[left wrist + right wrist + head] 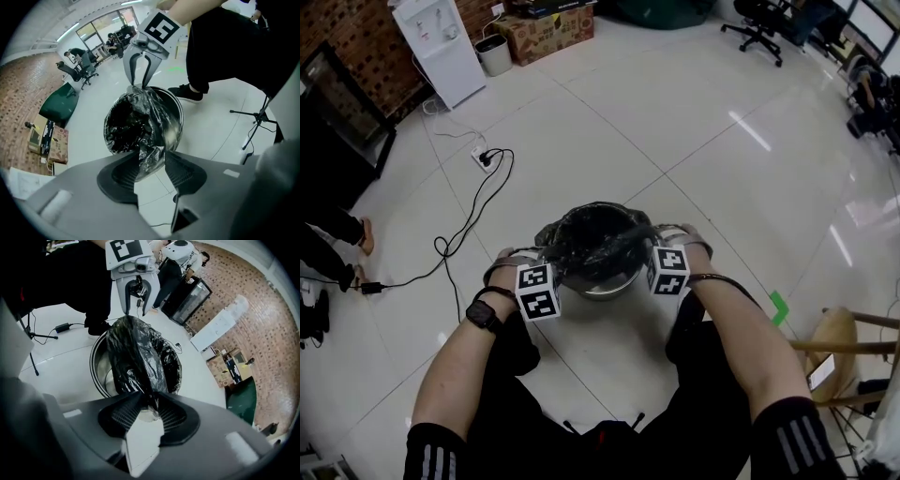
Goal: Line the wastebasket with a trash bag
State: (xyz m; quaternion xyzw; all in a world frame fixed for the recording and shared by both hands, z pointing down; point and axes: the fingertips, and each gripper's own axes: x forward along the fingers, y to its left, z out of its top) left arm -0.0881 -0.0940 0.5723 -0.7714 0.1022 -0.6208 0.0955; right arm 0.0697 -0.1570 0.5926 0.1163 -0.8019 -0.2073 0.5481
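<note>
A round, shiny metal wastebasket (617,285) stands on a white tiled floor (694,122), directly in front of a seated person. A crinkled black plastic trash bag (591,239) fills its mouth. The film bunches up above the rim, and bare metal shows on the side nearest the person.

The left gripper (547,257) has its jaws closed down on a fold of the bag's edge at the basket's left side. The right gripper (651,236) pinches the opposite edge at the right side, its jaws narrowed to a slit around the film. Each gripper view shows the bag stretched between the two tools.

Beyond, a black cable (469,225) snakes over the tiles toward a white water dispenser (441,47). A printed cardboard box (548,33) sits nearby, and a wooden stool (839,342) stands at the right.
</note>
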